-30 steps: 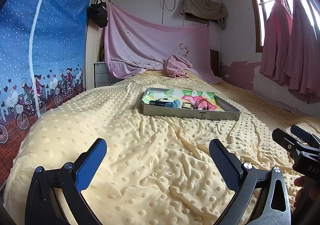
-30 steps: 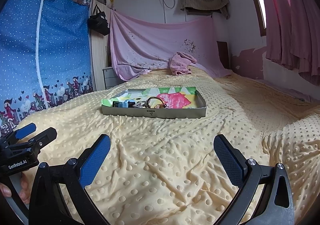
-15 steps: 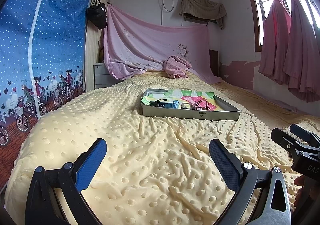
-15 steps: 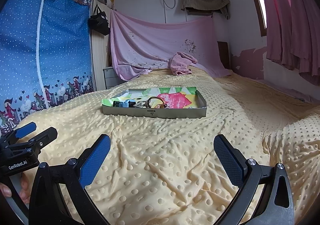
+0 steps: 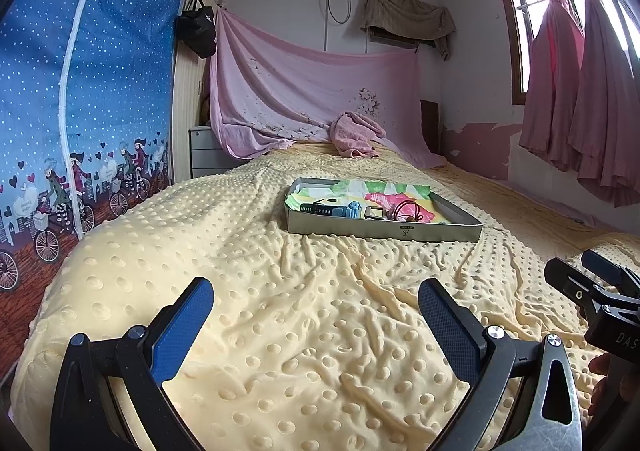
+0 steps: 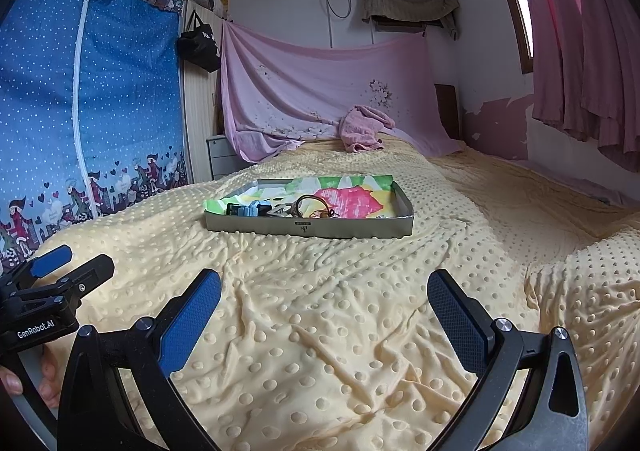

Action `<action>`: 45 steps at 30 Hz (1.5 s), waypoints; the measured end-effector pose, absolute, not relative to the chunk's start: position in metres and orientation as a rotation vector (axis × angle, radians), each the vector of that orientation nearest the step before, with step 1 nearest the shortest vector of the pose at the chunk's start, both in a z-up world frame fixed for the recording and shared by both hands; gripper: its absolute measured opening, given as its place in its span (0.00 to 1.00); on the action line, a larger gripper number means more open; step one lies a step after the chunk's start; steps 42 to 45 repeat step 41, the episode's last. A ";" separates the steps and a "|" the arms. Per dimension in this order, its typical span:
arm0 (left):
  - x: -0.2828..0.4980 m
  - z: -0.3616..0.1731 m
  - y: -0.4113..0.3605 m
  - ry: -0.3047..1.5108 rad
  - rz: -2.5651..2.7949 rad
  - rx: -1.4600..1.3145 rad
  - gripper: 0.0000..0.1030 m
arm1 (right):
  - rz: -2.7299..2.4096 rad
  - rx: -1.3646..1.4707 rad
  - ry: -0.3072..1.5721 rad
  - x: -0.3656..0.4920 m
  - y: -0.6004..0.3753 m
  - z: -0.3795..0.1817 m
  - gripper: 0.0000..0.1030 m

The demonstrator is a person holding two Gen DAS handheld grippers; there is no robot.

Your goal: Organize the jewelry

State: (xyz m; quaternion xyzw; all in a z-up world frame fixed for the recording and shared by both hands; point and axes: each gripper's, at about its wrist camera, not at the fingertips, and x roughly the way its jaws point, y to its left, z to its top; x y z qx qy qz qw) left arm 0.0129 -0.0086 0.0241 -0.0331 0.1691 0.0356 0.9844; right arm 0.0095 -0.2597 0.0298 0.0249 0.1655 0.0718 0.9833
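A shallow grey box (image 5: 384, 229) (image 6: 308, 227) lined with bright patterned paper sits mid-bed. Inside lie a dark watch with a blue piece (image 5: 332, 209) (image 6: 248, 209) and a coiled red-brown cord bracelet (image 5: 408, 209) (image 6: 314, 207). My left gripper (image 5: 316, 311) is open and empty, low over the blanket well short of the box. My right gripper (image 6: 325, 307) is open and empty, also short of the box. Each gripper shows at the edge of the other's view: the right gripper (image 5: 588, 287) and the left gripper (image 6: 60, 271).
The bed is covered by a yellow dotted blanket (image 5: 280, 331). A pink towel (image 5: 356, 133) lies at the head end. A blue fabric wardrobe (image 5: 80, 91) stands left, with a small grey drawer unit (image 5: 206, 149) beyond. Pink curtains (image 5: 580, 91) hang right.
Both views shifted only slightly; the left camera tilted a little, so the box sits marginally higher. Both grippers stay open and nothing was picked up.
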 end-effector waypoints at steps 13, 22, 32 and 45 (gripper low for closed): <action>0.012 0.025 -0.009 0.341 0.065 -0.072 1.00 | 0.145 0.051 0.328 0.009 -0.259 0.031 0.99; 0.013 0.024 -0.010 0.349 0.065 -0.088 1.00 | 0.146 0.048 0.326 0.008 -0.259 0.032 0.99; 0.012 0.024 -0.013 0.349 0.057 -0.064 1.00 | 0.134 0.049 0.328 0.007 -0.260 0.033 0.99; 0.013 0.024 -0.014 0.351 0.053 -0.065 1.00 | 0.142 0.039 0.327 0.007 -0.260 0.034 0.99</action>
